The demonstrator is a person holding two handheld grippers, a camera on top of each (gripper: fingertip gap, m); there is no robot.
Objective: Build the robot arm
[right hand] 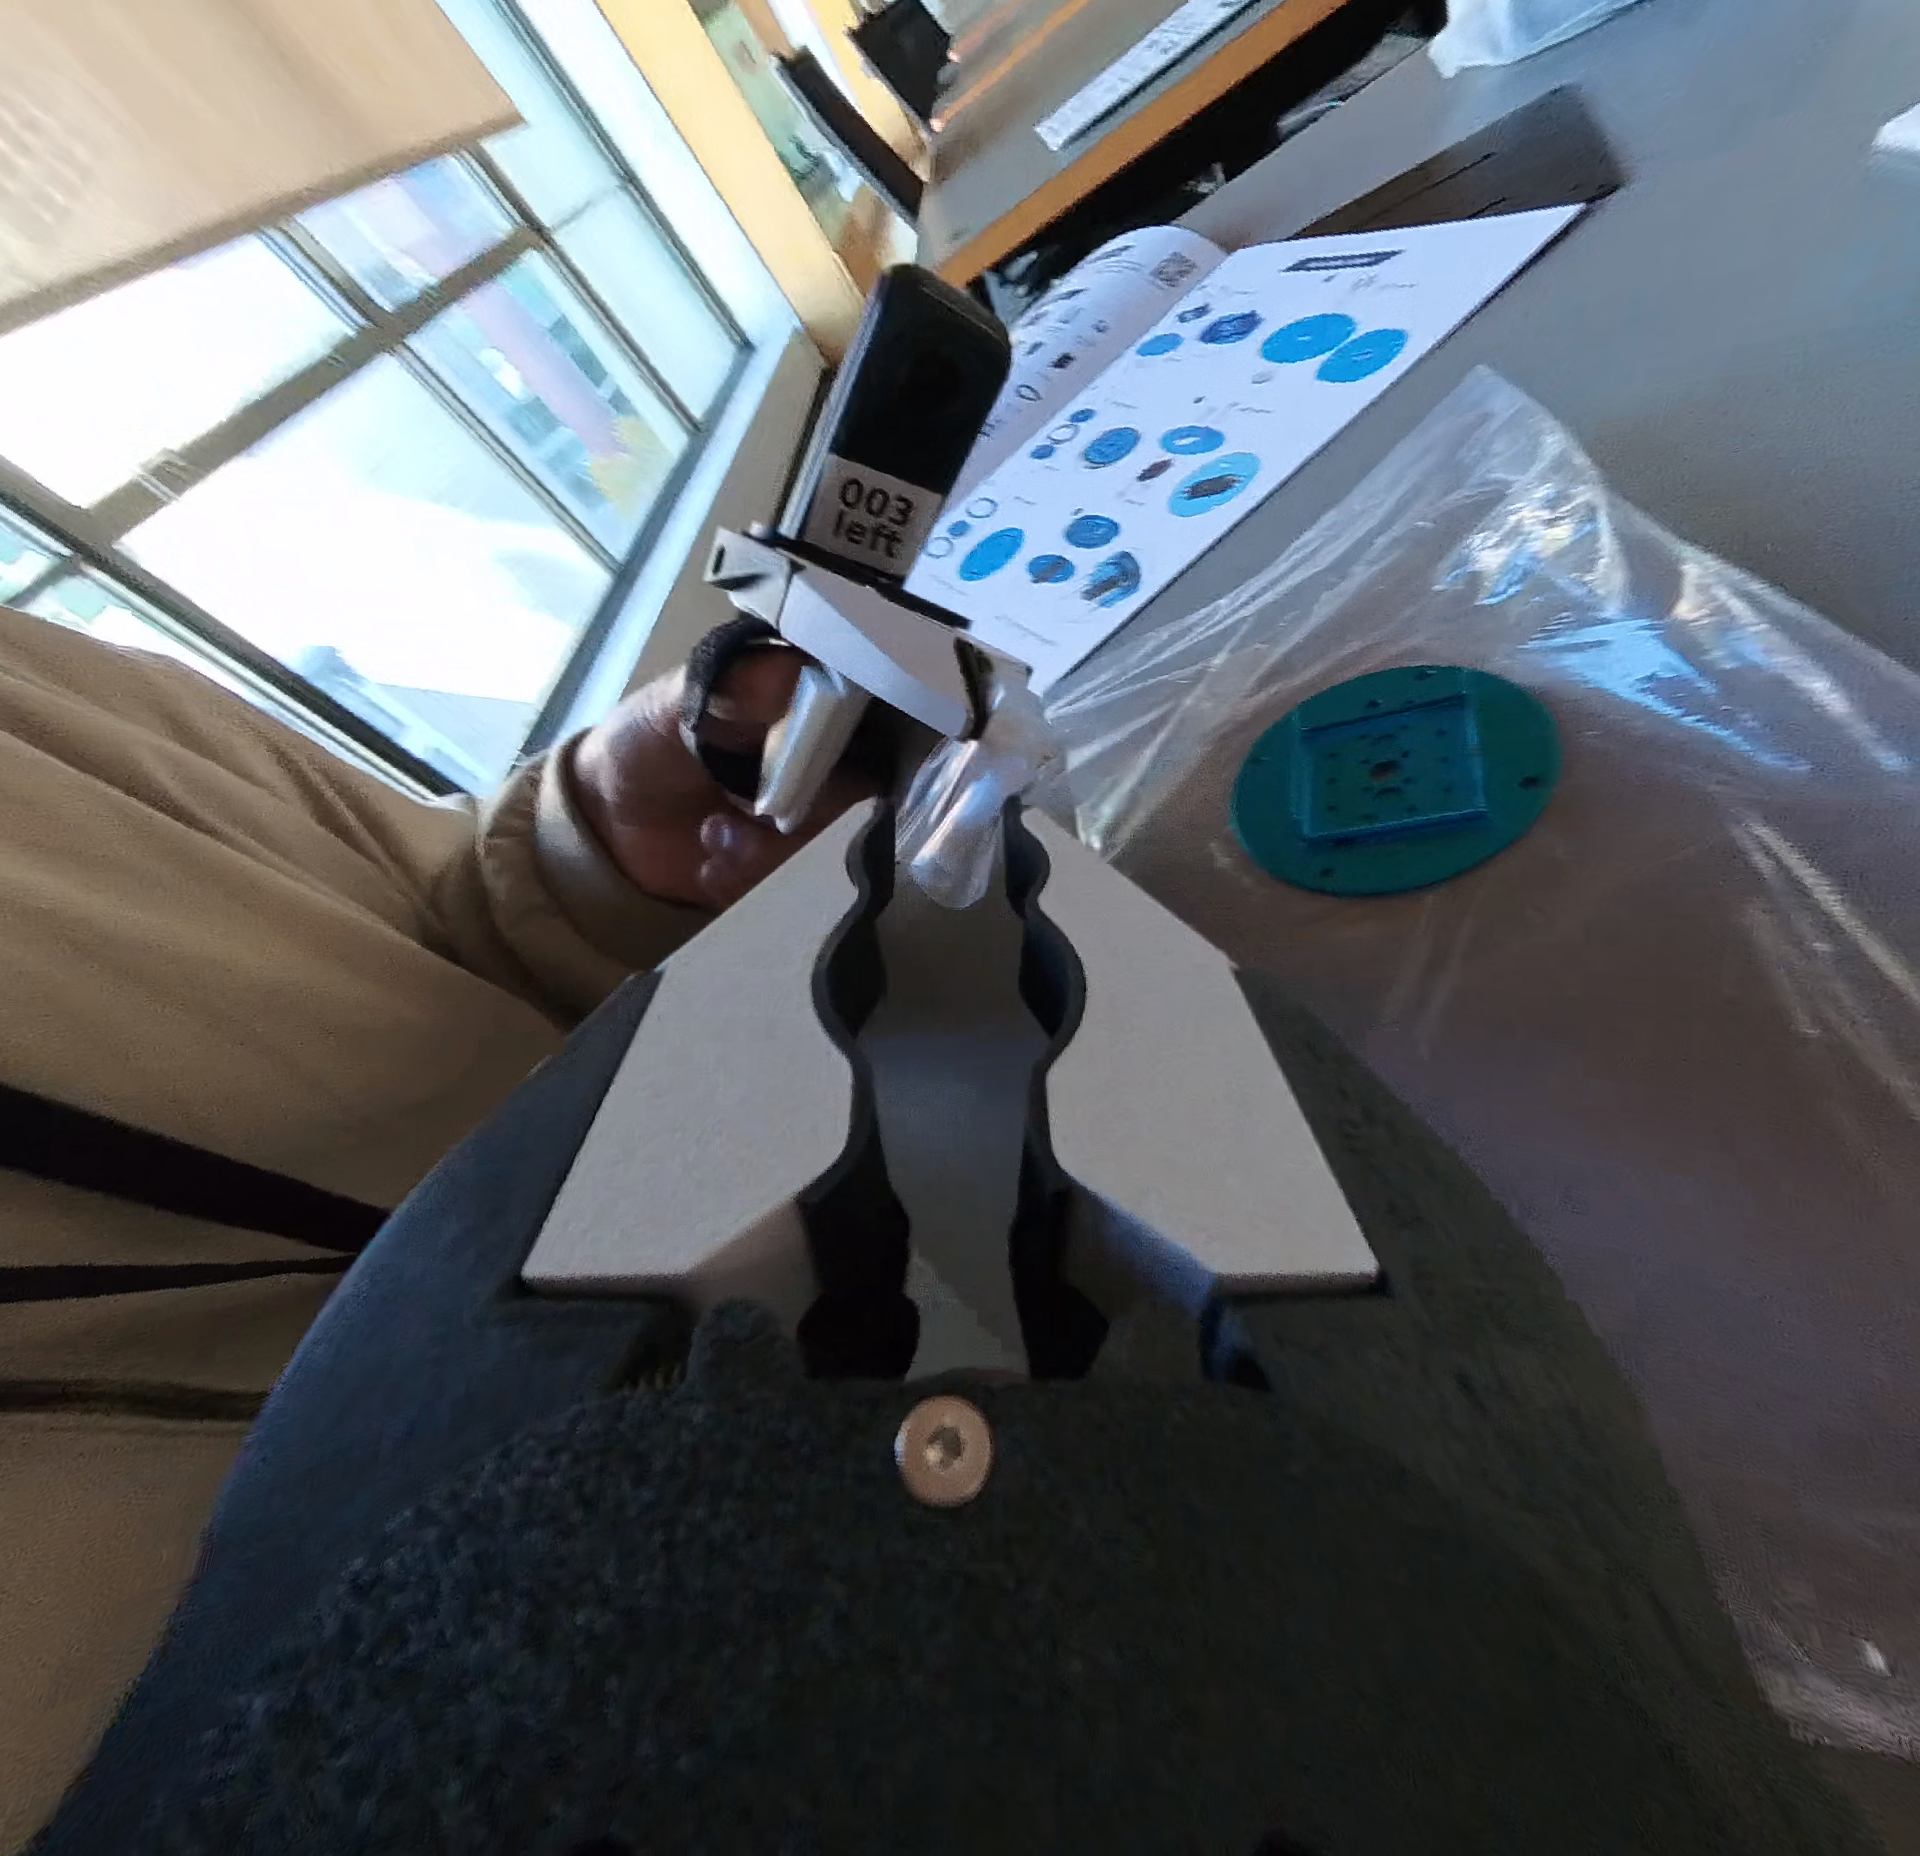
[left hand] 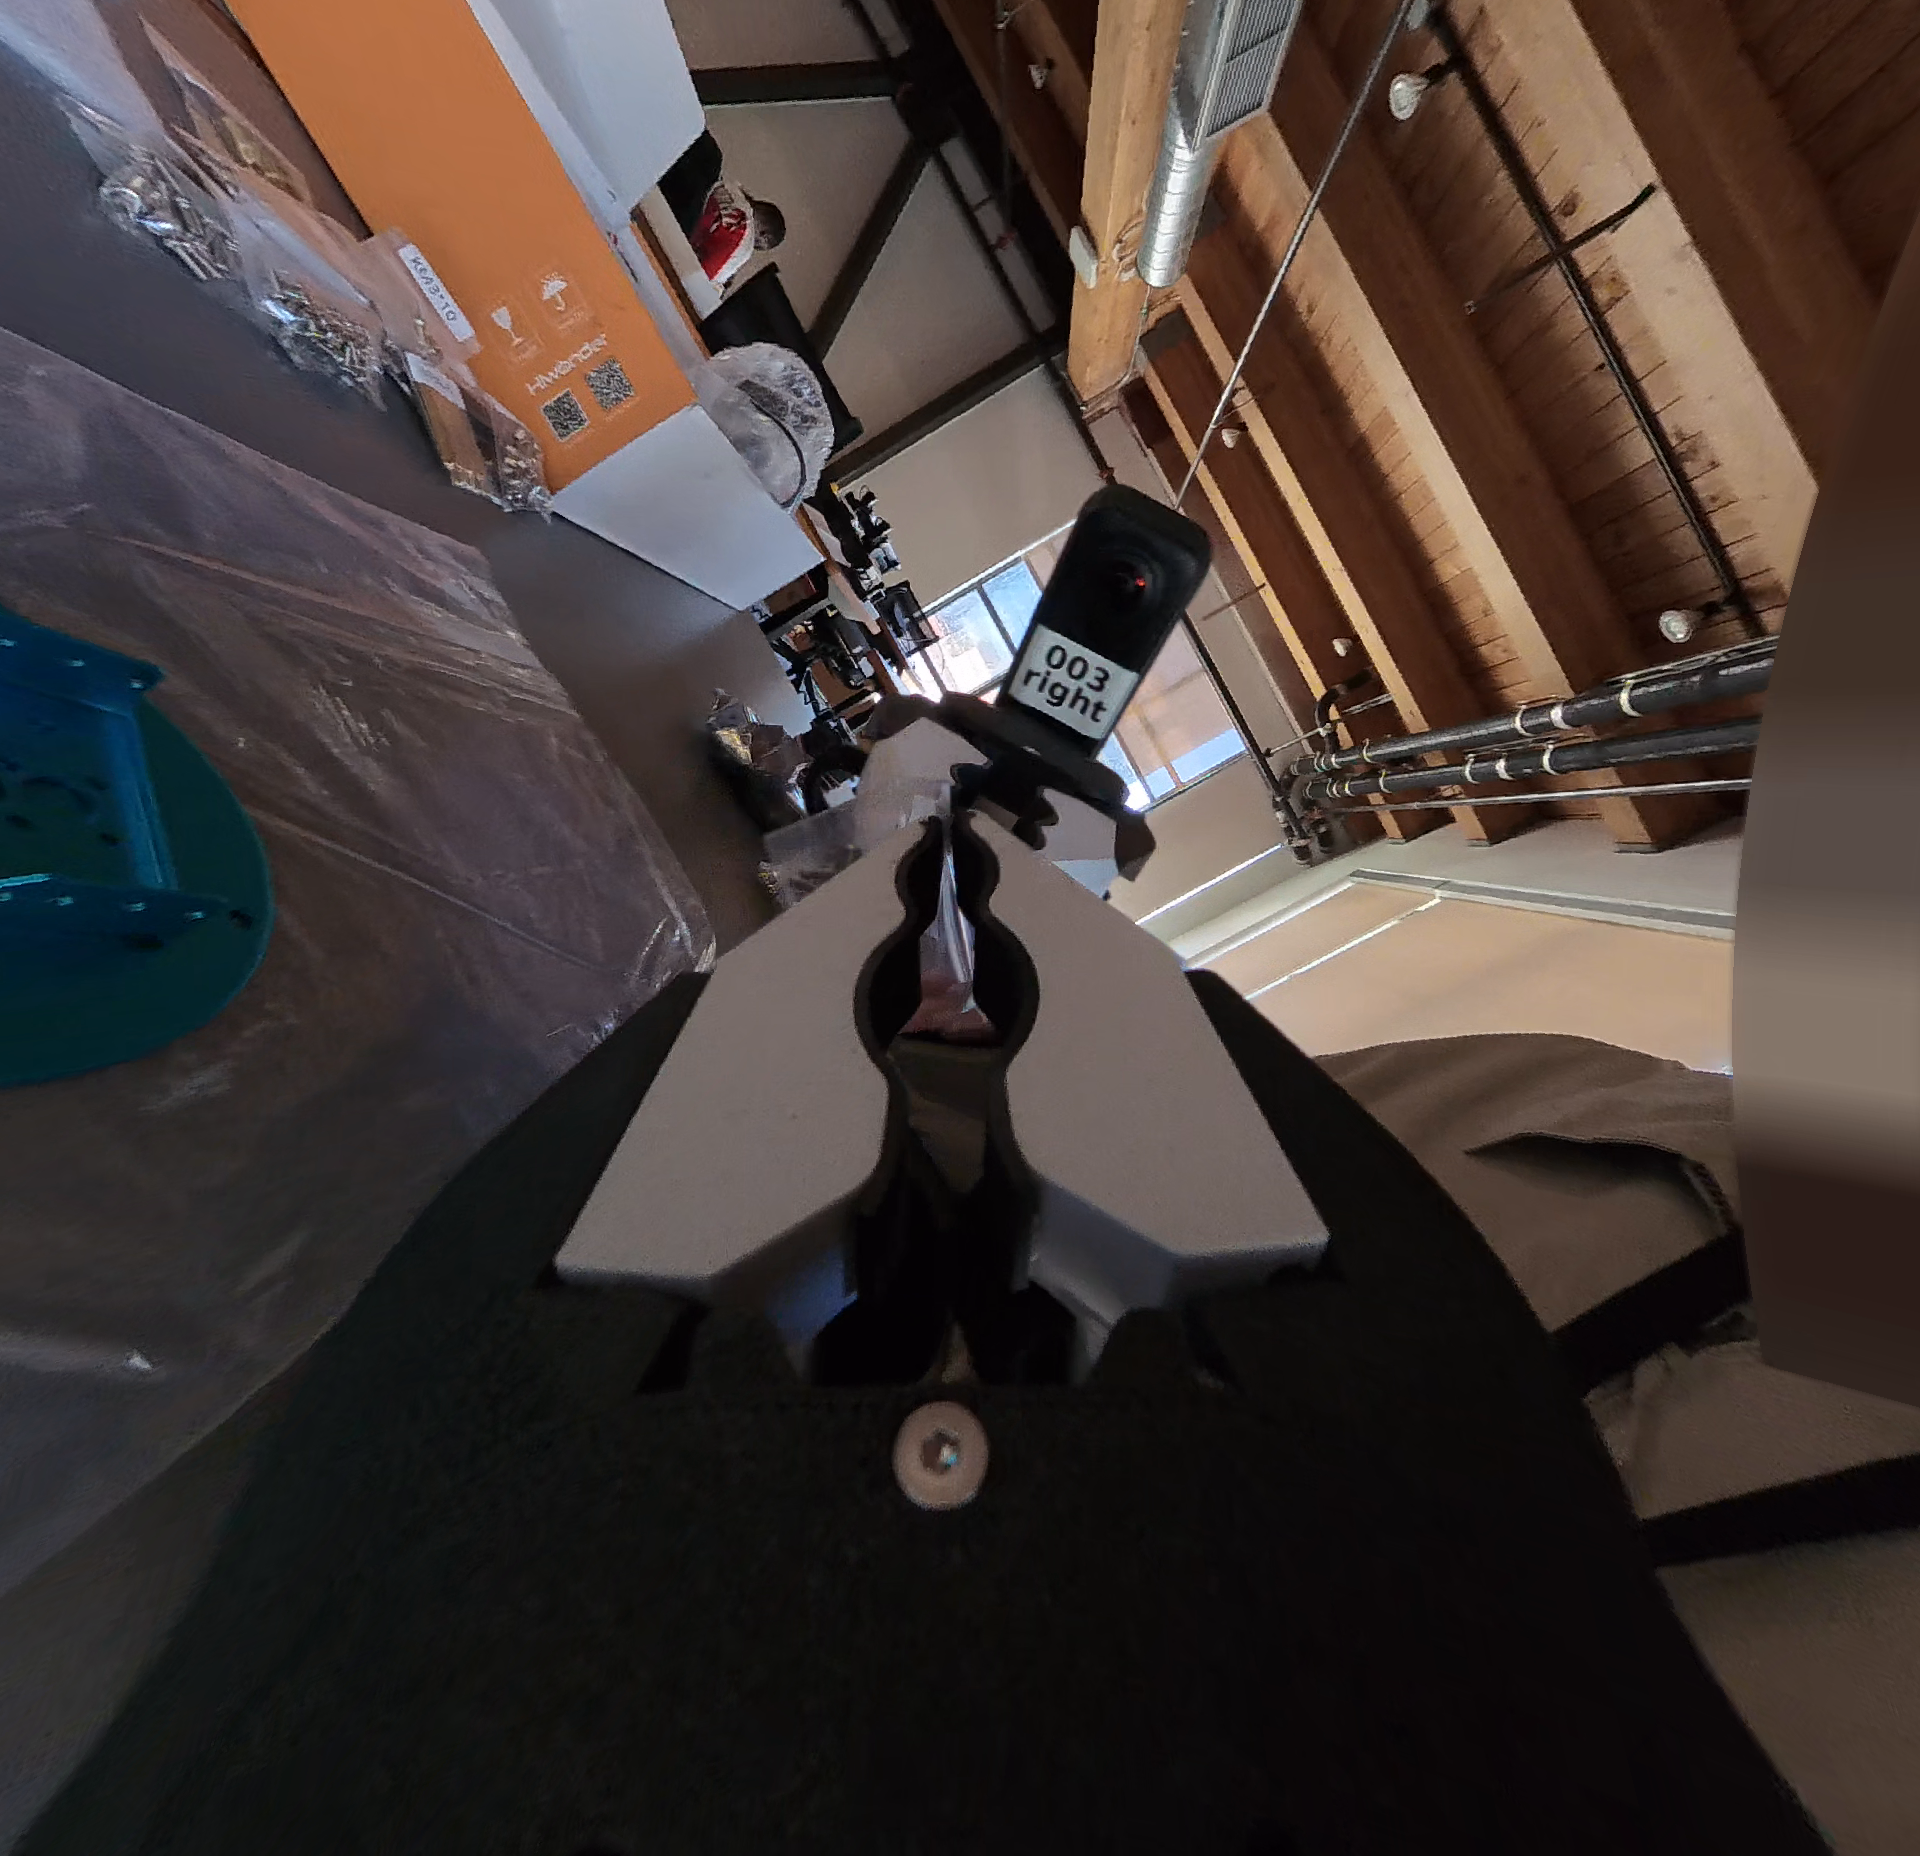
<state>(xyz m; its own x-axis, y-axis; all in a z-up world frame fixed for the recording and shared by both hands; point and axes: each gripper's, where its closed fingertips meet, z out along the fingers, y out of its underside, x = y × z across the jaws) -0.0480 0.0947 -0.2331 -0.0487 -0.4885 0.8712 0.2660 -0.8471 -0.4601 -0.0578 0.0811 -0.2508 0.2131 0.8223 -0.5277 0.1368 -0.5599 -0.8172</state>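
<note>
My left gripper (left hand: 951,840) is shut on a small clear plastic bag (left hand: 954,923), a thin strip of which shows between its pads. In the right wrist view the same bag (right hand: 961,819) hangs crumpled from the left gripper's tips (right hand: 987,710). My right gripper (right hand: 945,830) is open. Its fingers (right hand: 873,840) stand on either side of the bag's lower end, with a gap on the left side. The two grippers face each other tip to tip above the table. The right gripper (left hand: 982,783) shows just beyond my left fingertips.
A teal round plate carrying a blue square bracket (right hand: 1392,778) lies on a large clear plastic sheet (right hand: 1558,580) on the grey table, and also shows in the left wrist view (left hand: 104,850). An open parts booklet (right hand: 1299,383) lies behind it. An orange box (left hand: 468,196) and screw bags (left hand: 312,320) stand farther back. Only a small space, under 4 cm, lies between the two pairs of fingers.
</note>
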